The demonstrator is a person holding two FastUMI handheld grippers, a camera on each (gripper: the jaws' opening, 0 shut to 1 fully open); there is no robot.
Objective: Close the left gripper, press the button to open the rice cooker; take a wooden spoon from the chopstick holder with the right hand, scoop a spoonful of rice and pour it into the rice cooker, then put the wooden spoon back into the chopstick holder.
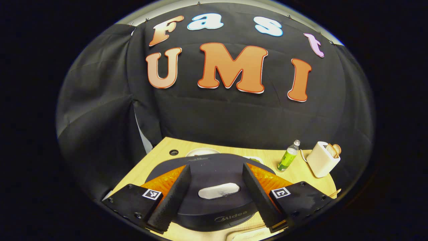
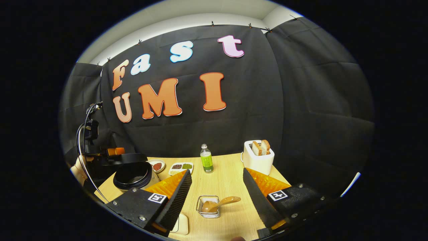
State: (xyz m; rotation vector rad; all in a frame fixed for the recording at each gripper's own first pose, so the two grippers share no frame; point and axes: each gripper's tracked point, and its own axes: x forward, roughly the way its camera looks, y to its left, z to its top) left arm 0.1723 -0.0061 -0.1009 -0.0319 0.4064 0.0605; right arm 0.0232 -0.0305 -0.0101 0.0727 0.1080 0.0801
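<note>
The black rice cooker (image 1: 214, 214) sits right under my left gripper (image 1: 215, 167), lid down, with its pale oval button (image 1: 219, 190) between the two spread fingers. That gripper is open and holds nothing. In the right gripper view the cooker (image 2: 133, 175) stands at the table's left with the left gripper (image 2: 115, 152) and a hand just above it. A wire chopstick holder (image 2: 208, 209) stands ahead of my right gripper (image 2: 217, 172), and a wooden spoon (image 2: 222, 202) leans in it, handle pointing right. The right gripper is open and empty, short of the holder.
A green bottle (image 2: 206, 160) and a white toaster (image 2: 257, 159) with bread slices stand at the back of the wooden table (image 2: 227, 180). A small bowl (image 2: 157, 165) and a divided dish of grains (image 2: 181, 167) lie beside the cooker. A pale flat item (image 2: 182, 223) lies near the front edge.
</note>
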